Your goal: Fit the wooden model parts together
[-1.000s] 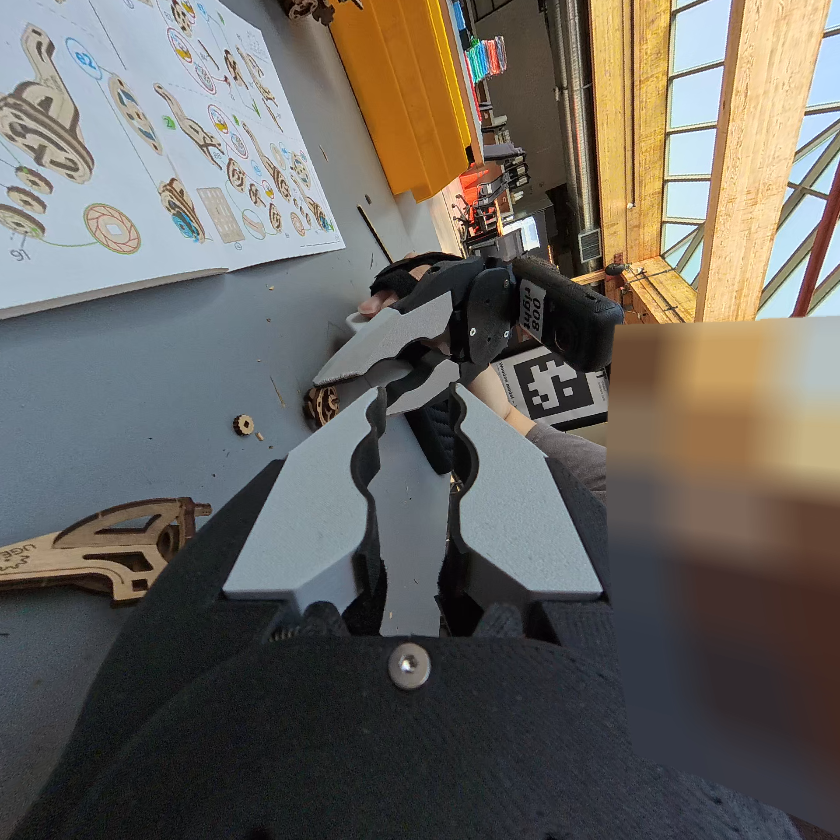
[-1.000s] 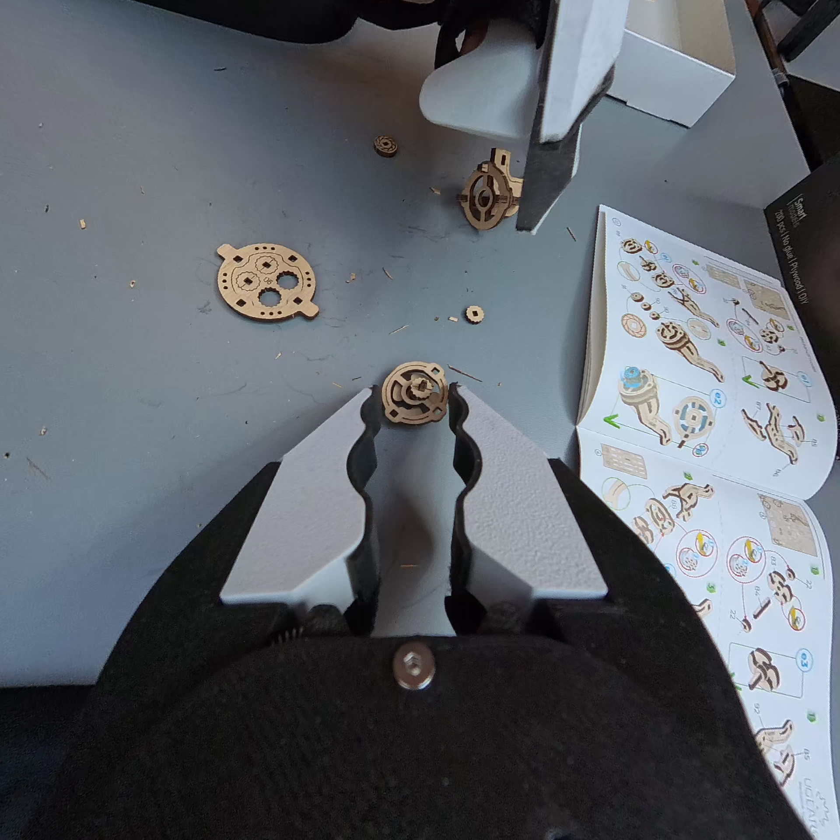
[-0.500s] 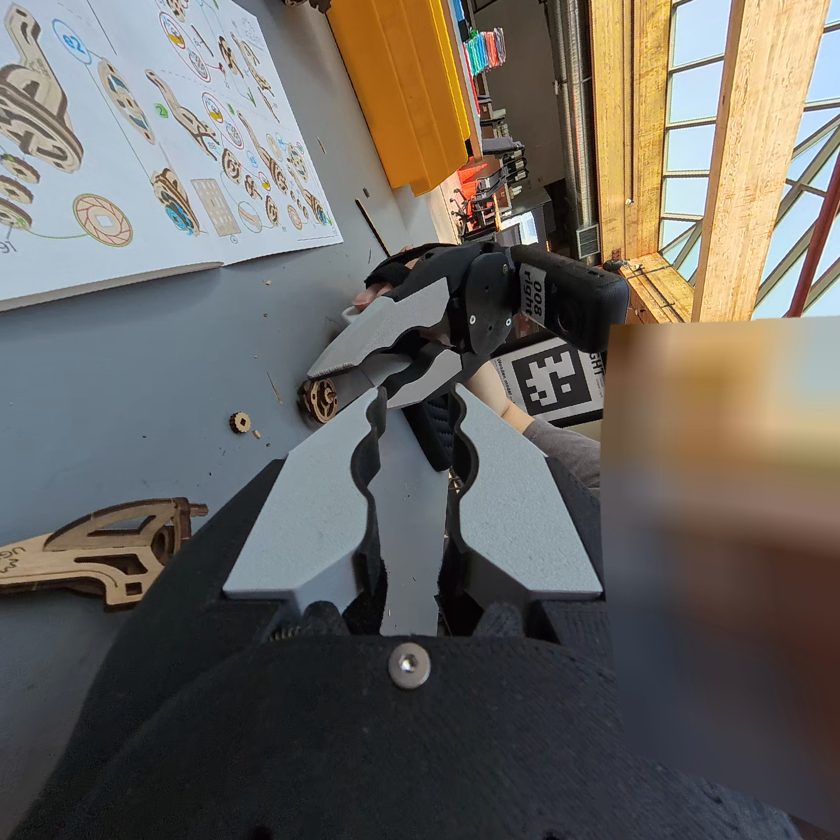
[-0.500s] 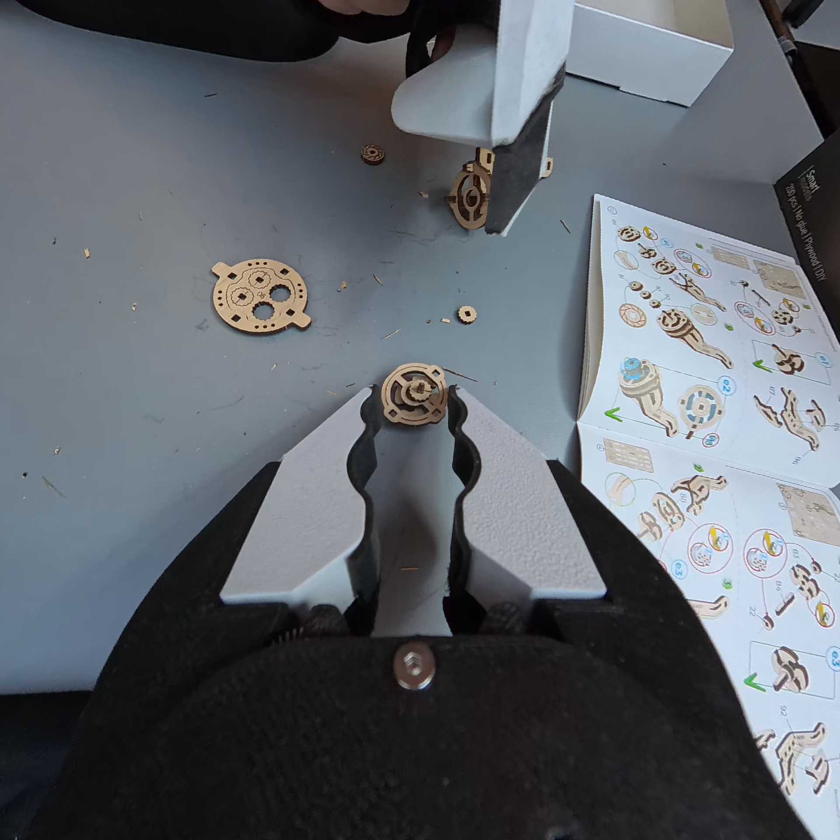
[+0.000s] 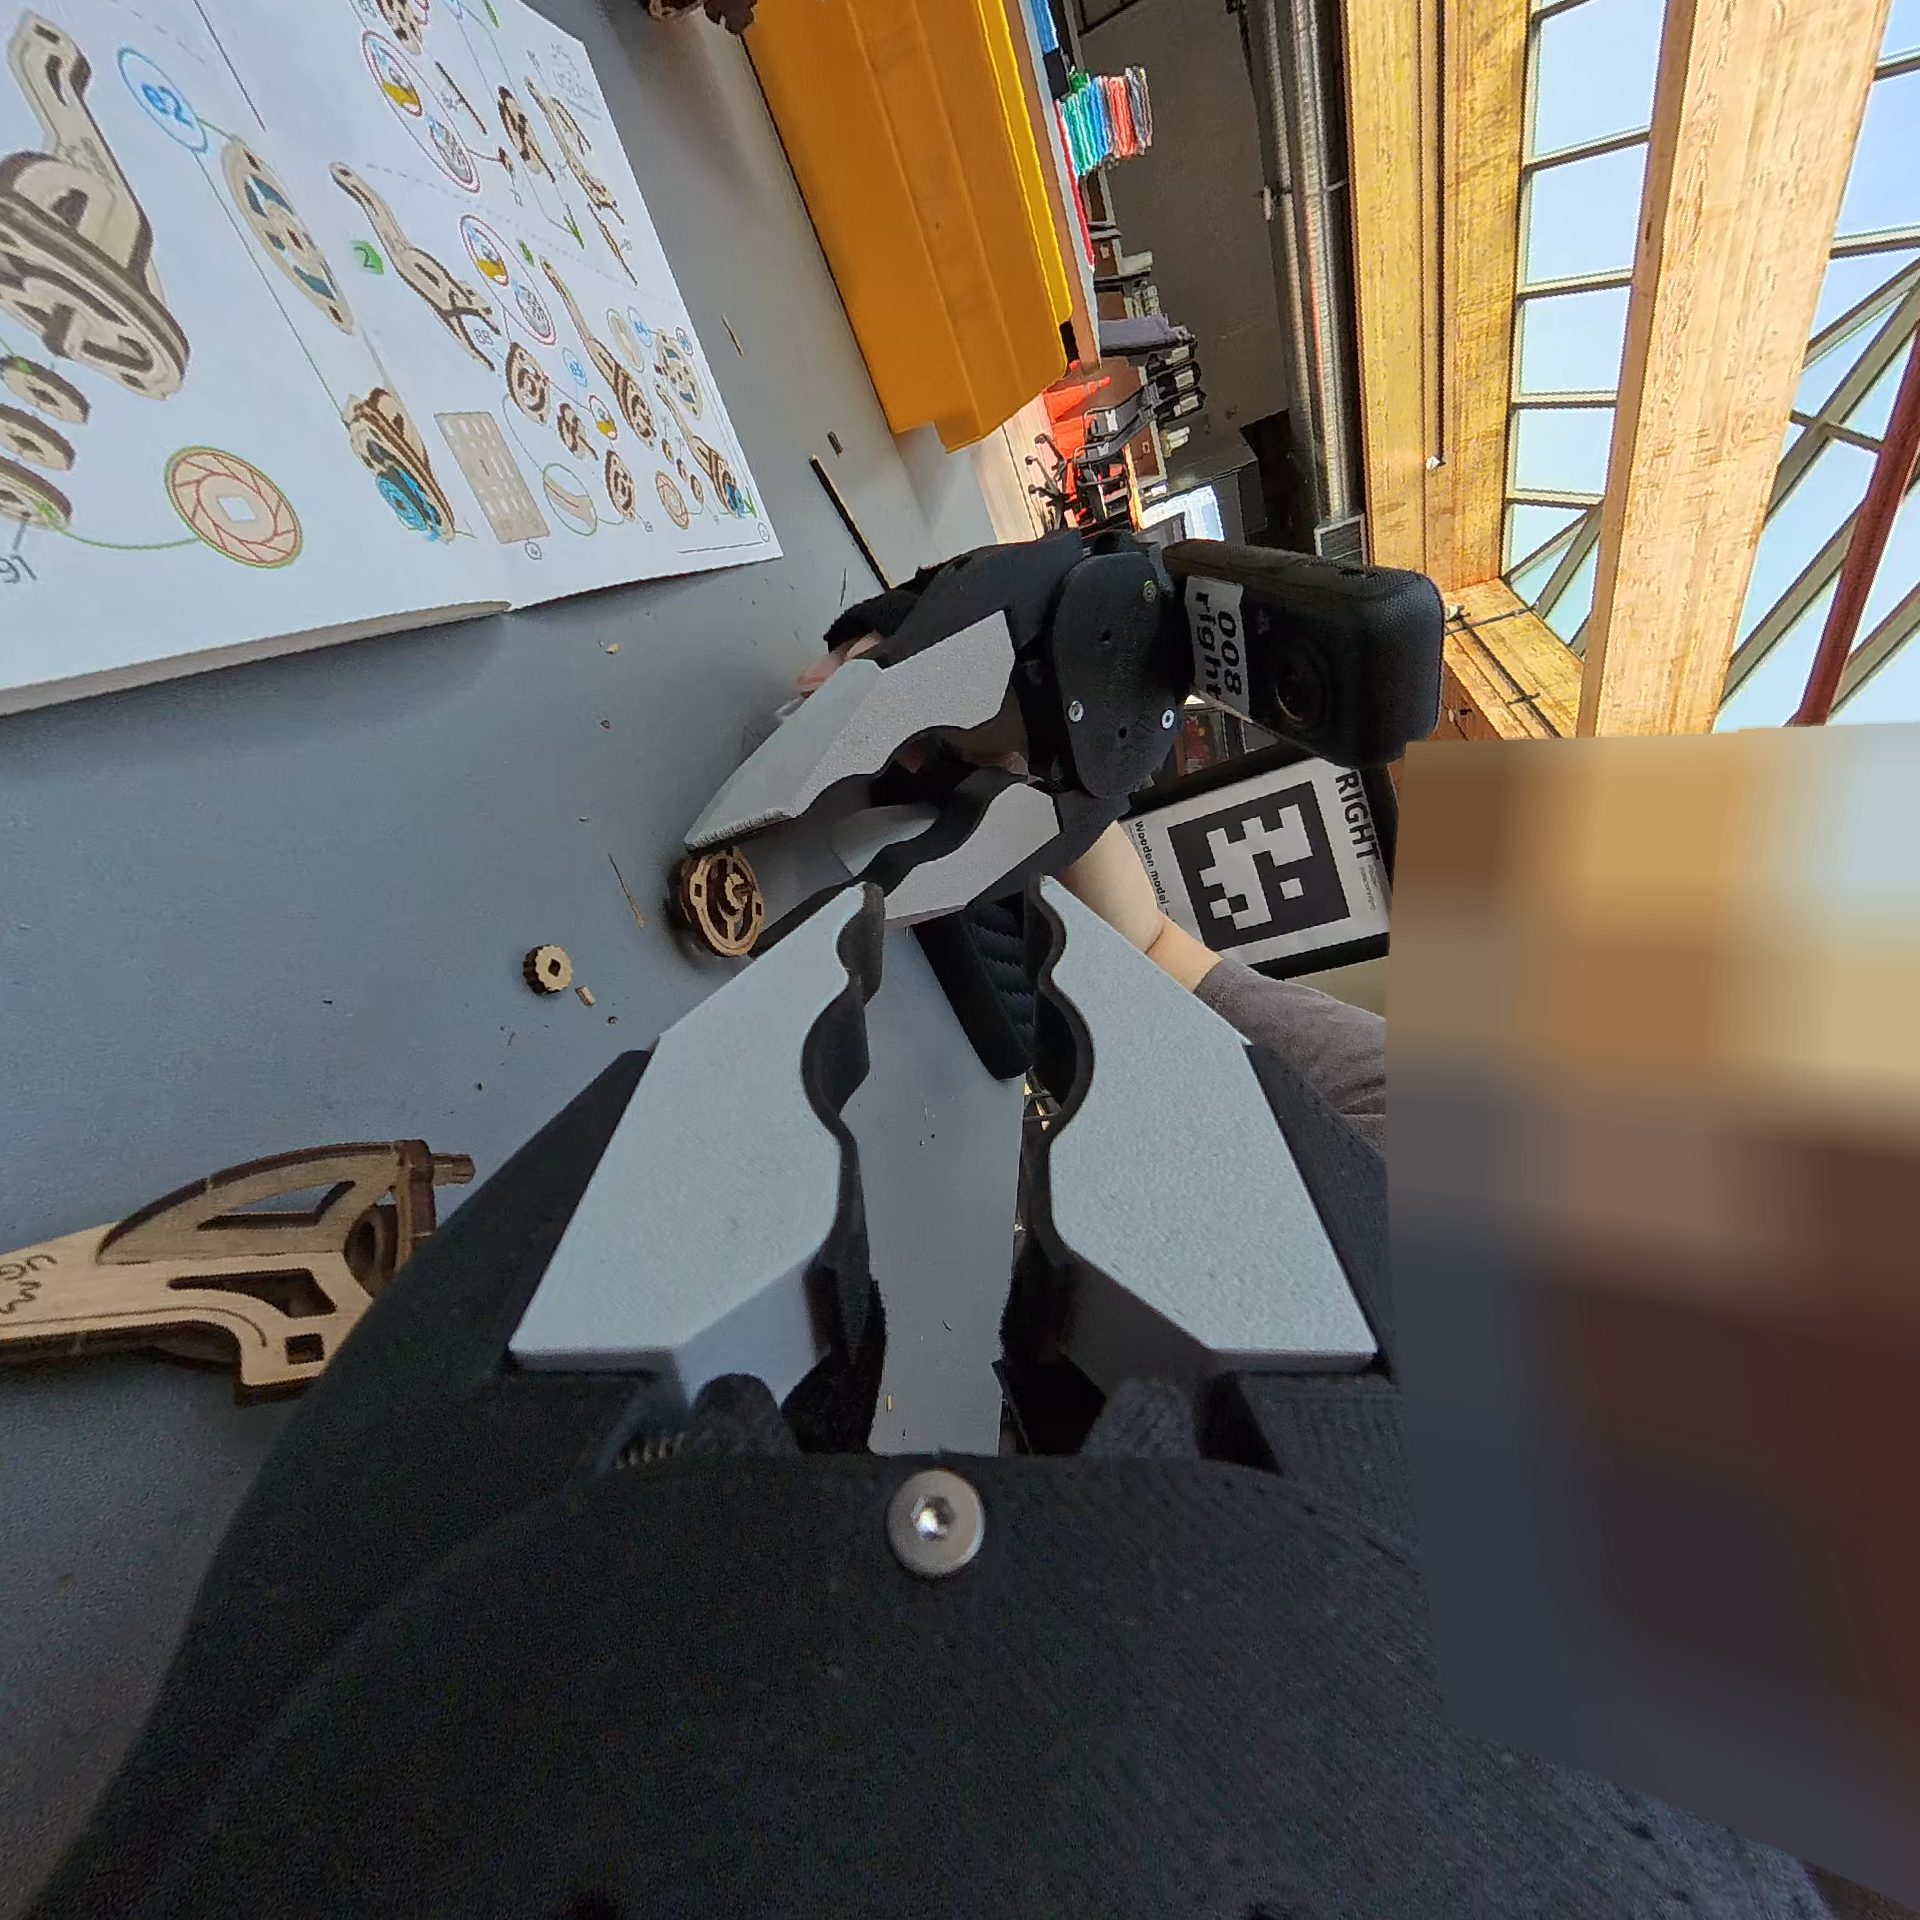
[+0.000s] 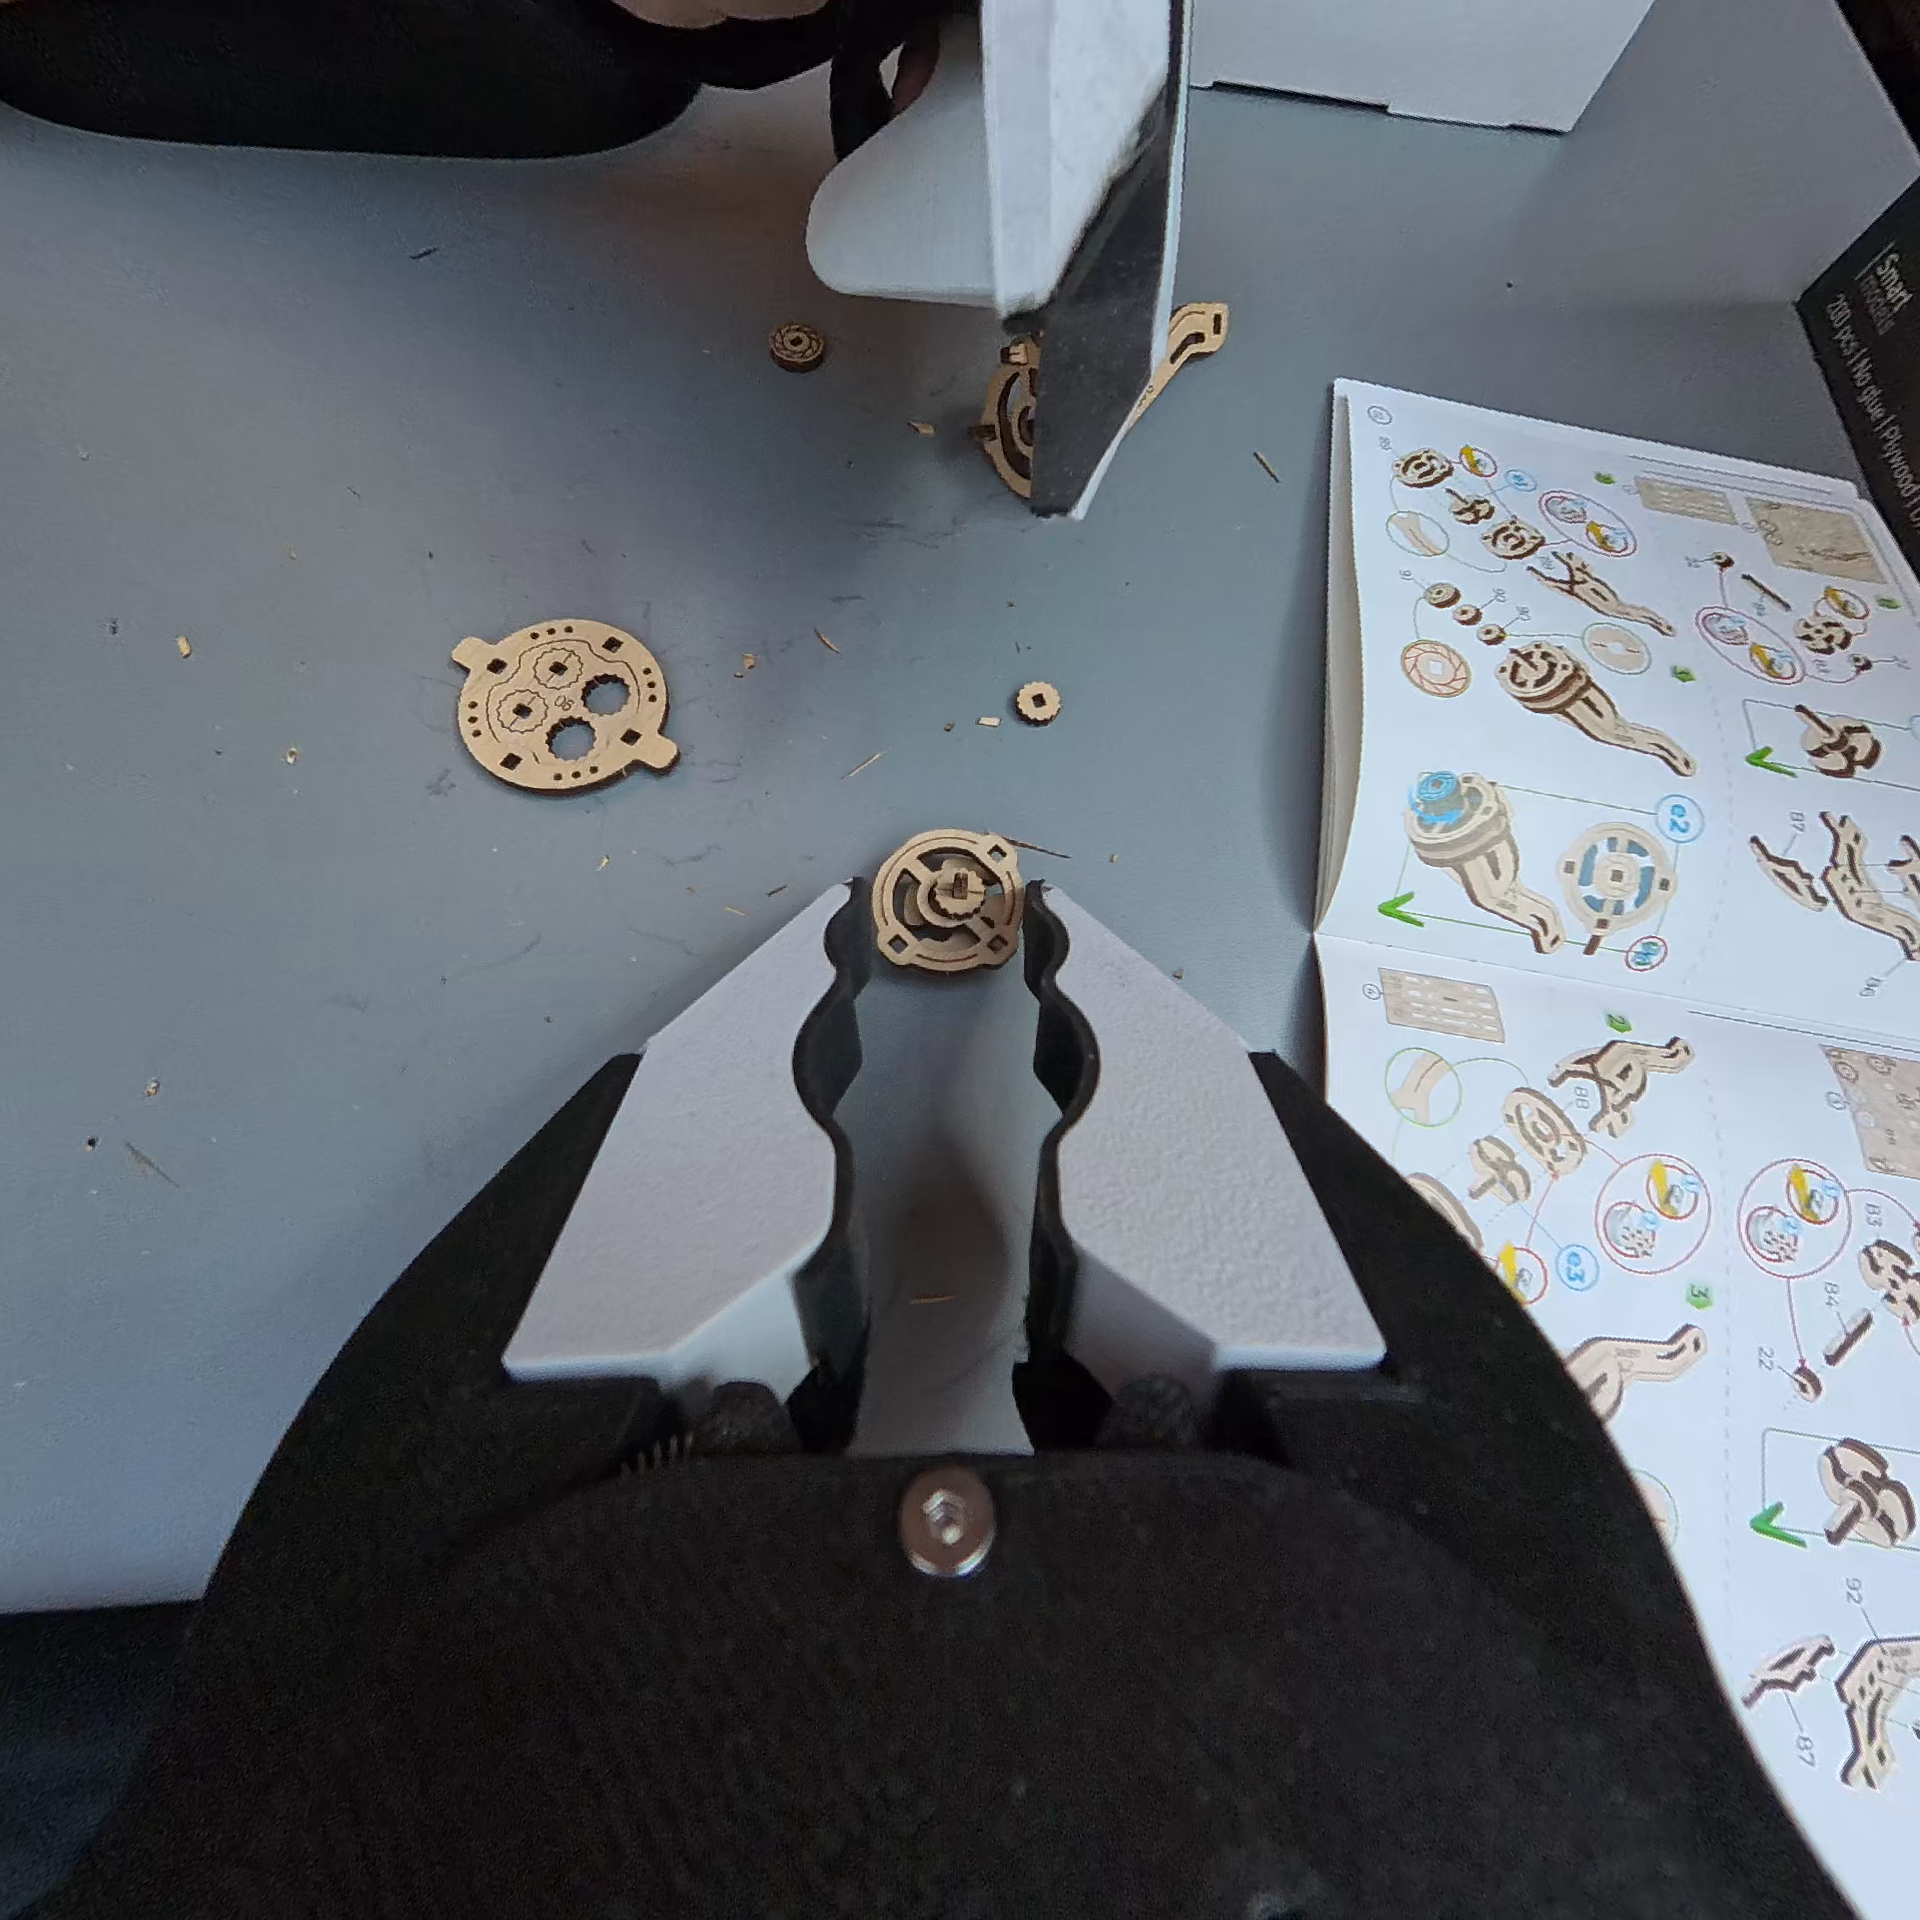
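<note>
My right gripper (image 6: 940,894) is shut on a small round wooden wheel (image 6: 943,906) with a toothed hub, gripped by its rim at the fingertips. In the left wrist view the right gripper (image 5: 732,883) holds the wheel (image 5: 717,904) on edge, close to the grey table. My left gripper (image 5: 954,899) is open and empty, pointing at the right gripper. In the right wrist view the left gripper (image 6: 1049,488) hangs over a wooden arm assembly (image 6: 1008,426), partly hiding it. That arm (image 5: 208,1268) lies at the lower left in the left wrist view.
A perforated wooden disc (image 6: 566,707), a small gear (image 6: 1037,703) and a small ring (image 6: 798,345) lie on the table. An open instruction booklet (image 6: 1610,831) lies to the right. A white box (image 6: 1403,62) and yellow bins (image 5: 914,208) stand at the back. My hands' fingertips stand some 8 centimetres from each other. My right gripper's tips are some 5 centimetres from the small gear (image 6: 1037,703).
In the right wrist view the left gripper has drifted left and nearer, covering more of the wooden arm. The right gripper keeps its hold on the wheel.
</note>
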The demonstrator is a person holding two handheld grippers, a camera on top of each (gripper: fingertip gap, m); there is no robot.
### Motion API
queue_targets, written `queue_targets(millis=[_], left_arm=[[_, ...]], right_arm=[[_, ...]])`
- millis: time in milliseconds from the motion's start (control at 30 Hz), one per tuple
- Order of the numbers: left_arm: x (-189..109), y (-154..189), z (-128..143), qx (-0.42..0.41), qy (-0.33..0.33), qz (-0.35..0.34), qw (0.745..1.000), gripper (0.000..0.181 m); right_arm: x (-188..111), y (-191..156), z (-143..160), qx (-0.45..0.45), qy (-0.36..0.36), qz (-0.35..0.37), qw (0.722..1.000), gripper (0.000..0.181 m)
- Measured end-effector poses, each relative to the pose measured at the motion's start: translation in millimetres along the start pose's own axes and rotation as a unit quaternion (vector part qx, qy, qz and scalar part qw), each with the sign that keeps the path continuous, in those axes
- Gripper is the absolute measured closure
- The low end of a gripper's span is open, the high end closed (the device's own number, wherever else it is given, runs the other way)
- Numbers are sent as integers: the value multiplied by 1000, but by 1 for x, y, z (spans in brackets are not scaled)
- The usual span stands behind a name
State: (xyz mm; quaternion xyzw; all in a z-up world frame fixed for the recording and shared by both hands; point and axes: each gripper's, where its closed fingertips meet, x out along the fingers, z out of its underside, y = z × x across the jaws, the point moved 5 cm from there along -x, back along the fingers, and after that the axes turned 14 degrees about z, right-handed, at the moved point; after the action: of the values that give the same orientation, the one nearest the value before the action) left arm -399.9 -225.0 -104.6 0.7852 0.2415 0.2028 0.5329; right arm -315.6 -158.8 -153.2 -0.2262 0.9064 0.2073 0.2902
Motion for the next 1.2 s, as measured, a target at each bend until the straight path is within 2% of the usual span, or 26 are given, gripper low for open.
queue_targets(millis=[367,567,800,967,1133,1200], left_arm=[[0,0,0,0,-1,0,1000,156],[0,0,0,-1,0,0,1000,156],[0,0,0,0,-1,1,1000,156],[1,0,1,-2,-3,1,1000,156],[1,0,1,-2,-4,1,1000,156],[1,0,1,-2,-3,2,1000,156]], right_arm=[[0,3,-1,14,-5,7,1000,153],[1,7,0,68,-16,-11,998,153],[2,6,0,54,-24,0,998,153],[2,4,0,9,-17,22,1000,153],[2,4,0,13,-17,22,1000,153],[5,3,5,8,-37,25,999,152]])
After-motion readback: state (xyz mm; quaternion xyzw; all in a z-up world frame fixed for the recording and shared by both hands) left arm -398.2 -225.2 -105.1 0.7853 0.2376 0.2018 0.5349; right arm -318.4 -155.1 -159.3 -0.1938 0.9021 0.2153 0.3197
